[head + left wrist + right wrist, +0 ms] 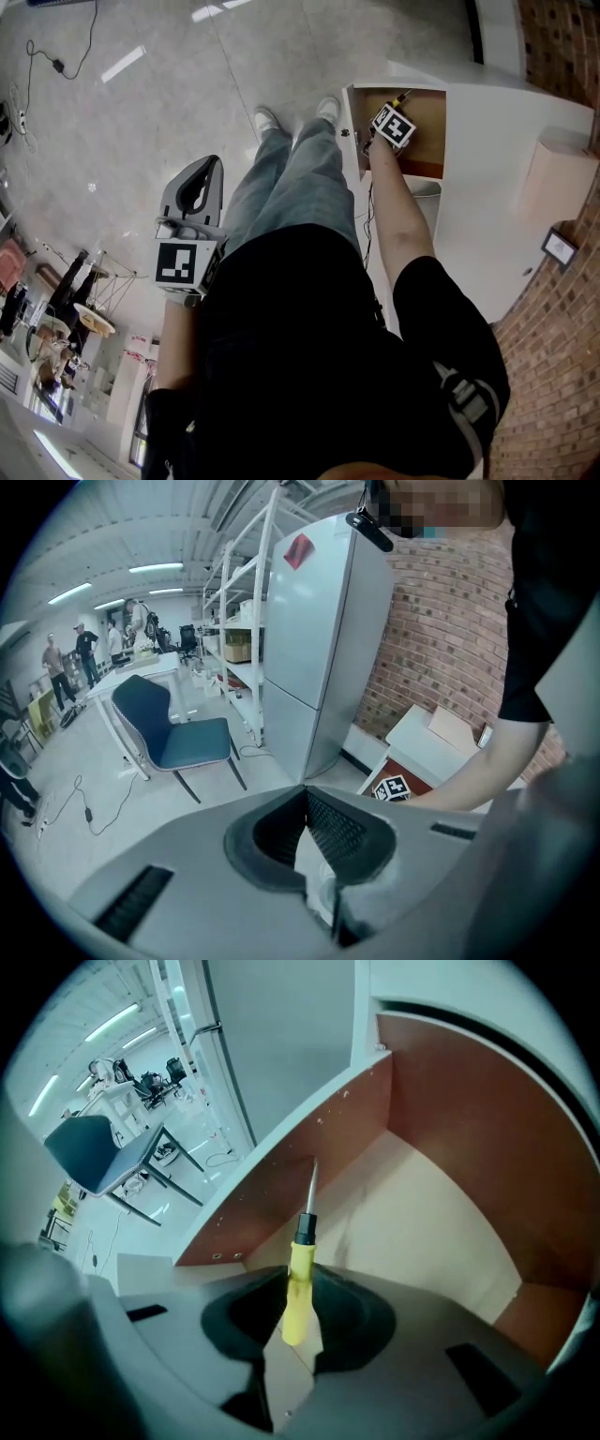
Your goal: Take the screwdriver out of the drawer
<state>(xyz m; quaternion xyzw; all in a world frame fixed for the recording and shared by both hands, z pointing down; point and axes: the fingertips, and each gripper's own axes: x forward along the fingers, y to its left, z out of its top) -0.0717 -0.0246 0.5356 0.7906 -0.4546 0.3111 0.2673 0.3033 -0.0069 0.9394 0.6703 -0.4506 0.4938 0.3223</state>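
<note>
Right hand-held gripper (298, 1309), whose marker cube (393, 126) hides most of the screwdriver (297, 1274) from above, clamps its yellow handle, shaft pointing ahead into the drawer (450, 1147).

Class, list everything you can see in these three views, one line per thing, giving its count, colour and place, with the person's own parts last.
yellow-handled screwdriver: one, yellow handle and metal shaft, held over the drawer
open wooden drawer: one, brown walls and pale floor, in the cabinet
white cabinet: one, white, against the brick wall
red brick wall: one, red-brown, behind the cabinet
tall white unit: one, white, beside the brick wall
blue chair: one, blue, on the floor
right gripper: one, grey, jaws closed on the screwdriver's handle
left gripper: one, grey, jaws together, beside the person's leg
</note>
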